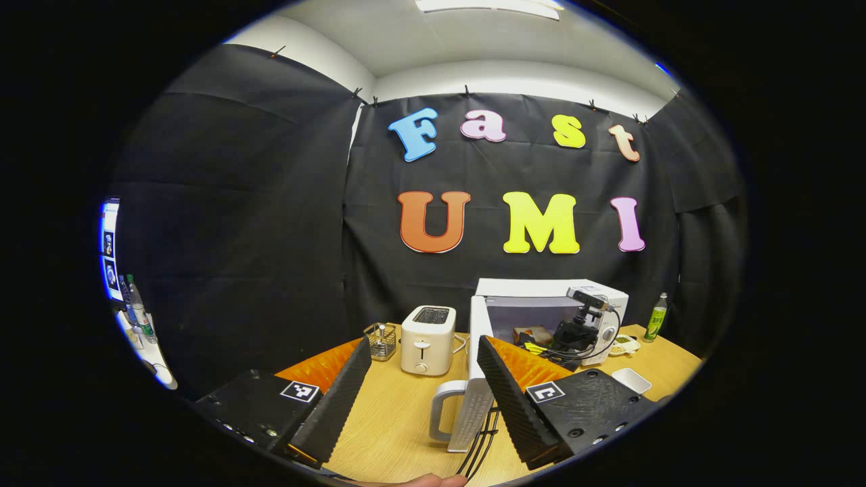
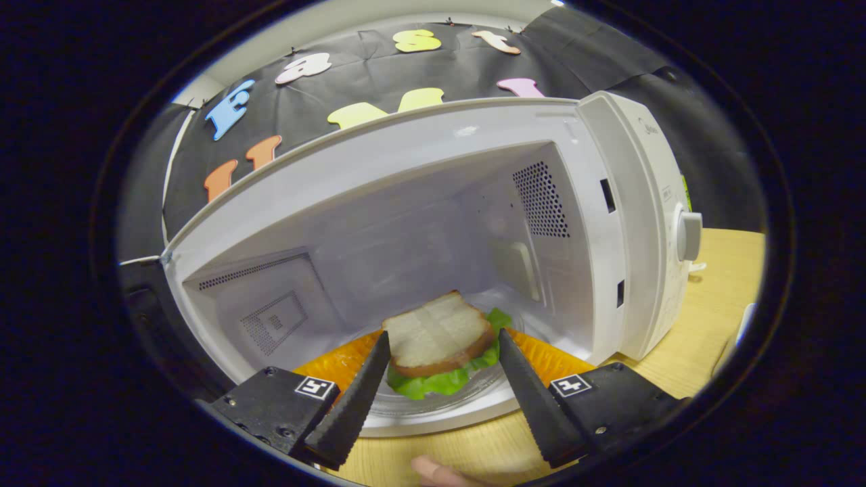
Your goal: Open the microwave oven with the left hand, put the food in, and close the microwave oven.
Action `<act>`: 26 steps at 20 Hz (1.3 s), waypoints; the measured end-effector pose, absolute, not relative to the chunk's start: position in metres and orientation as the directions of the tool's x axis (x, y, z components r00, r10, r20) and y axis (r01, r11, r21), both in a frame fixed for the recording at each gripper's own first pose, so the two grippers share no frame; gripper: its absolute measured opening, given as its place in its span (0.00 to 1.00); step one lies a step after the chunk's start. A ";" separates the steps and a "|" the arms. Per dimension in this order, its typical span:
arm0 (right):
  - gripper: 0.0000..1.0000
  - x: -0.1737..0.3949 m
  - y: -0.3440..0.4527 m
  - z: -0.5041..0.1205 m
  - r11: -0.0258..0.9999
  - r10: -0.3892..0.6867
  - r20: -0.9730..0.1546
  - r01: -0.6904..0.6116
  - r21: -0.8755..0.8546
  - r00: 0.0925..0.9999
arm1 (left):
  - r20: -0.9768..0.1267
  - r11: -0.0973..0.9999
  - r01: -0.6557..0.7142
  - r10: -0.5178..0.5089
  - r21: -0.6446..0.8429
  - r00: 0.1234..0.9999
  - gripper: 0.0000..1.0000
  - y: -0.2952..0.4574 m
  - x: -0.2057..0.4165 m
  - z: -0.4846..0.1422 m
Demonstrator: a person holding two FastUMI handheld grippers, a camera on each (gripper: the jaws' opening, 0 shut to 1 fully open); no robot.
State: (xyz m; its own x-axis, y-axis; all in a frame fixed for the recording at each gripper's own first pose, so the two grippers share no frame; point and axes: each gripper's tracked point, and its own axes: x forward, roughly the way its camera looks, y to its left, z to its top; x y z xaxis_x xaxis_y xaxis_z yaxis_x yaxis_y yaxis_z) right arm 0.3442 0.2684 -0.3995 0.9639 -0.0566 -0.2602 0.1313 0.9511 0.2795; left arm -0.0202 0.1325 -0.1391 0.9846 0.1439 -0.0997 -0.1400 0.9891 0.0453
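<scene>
The white microwave (image 1: 541, 292) stands at the back of the wooden table, and its door (image 1: 473, 399) is swung wide open toward me with the handle (image 1: 441, 412) on its near side. My left gripper (image 1: 425, 343) hangs open in front of the door edge and holds nothing. My right gripper (image 2: 444, 336) reaches into the microwave cavity (image 2: 406, 230) and shows in the left gripper view as a black device (image 1: 580, 328) at the oven's mouth. A sandwich (image 2: 438, 335) of bread and lettuce lies on the glass turntable (image 2: 433, 402) between its spread fingers.
A white toaster (image 1: 427, 338) and a small wire basket (image 1: 382, 340) stand left of the microwave. A green bottle (image 1: 655, 316) and small white dishes (image 1: 633, 380) sit to its right. Black cables (image 1: 482, 436) run under the door. The control knob (image 2: 689, 235) sticks out.
</scene>
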 end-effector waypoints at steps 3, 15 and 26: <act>1.00 0.328 0.269 -0.375 0.971 -0.030 -0.221 0.081 0.225 0.975 | -0.095 0.993 -0.119 0.120 0.016 0.988 0.95 0.129 -0.029 -0.135; 1.00 0.249 0.236 -0.344 0.971 0.089 -0.282 -0.020 0.238 0.955 | -0.103 0.978 -0.178 0.189 0.104 0.977 0.95 0.169 -0.037 -0.148; 0.91 0.169 0.145 -0.228 0.981 0.152 -0.172 -0.128 0.145 0.973 | -0.112 0.958 -0.258 0.272 0.123 0.956 0.42 0.214 -0.005 -0.174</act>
